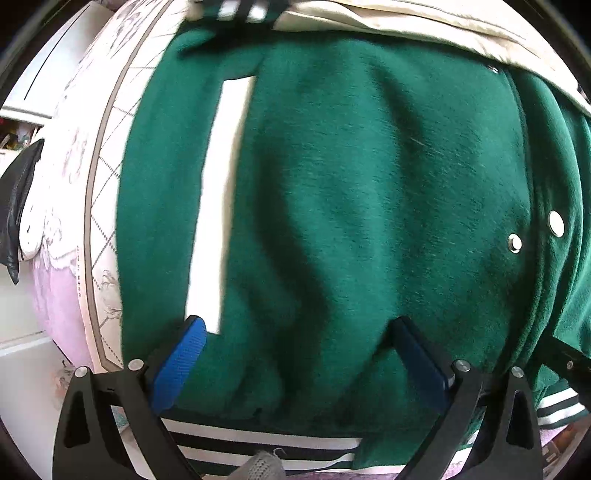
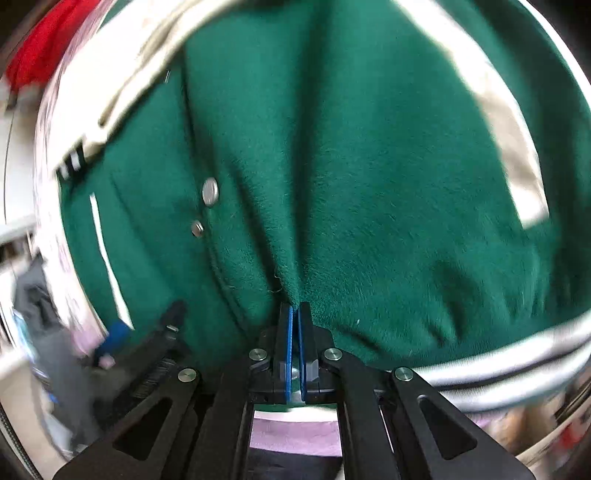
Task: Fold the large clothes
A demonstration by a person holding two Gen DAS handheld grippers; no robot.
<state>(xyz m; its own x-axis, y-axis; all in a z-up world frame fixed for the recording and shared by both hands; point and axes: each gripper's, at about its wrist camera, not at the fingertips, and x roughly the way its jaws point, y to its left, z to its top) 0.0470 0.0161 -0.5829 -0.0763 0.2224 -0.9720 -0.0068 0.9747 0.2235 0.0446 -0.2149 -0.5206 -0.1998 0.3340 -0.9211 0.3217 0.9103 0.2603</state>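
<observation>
A green varsity jacket [image 1: 351,192] with cream sleeves, a white pocket stripe [image 1: 218,199], metal snaps [image 1: 556,223] and a striped hem [image 1: 266,443] lies spread over a bed. My left gripper [image 1: 295,332] is open, its blue pads [image 1: 181,365] wide apart over the jacket's lower front near the hem. My right gripper [image 2: 294,310] is shut on a pinch of the jacket's green fabric [image 2: 332,166] just above the striped hem [image 2: 498,373]. The left gripper also shows at the lower left of the right wrist view [image 2: 147,332].
The jacket rests on a quilted cream and pink bedspread [image 1: 99,206]. A black garment [image 1: 18,199] hangs at the left. A red item [image 2: 40,40] lies at the far upper left. A cream sleeve [image 1: 406,22] crosses the jacket's top.
</observation>
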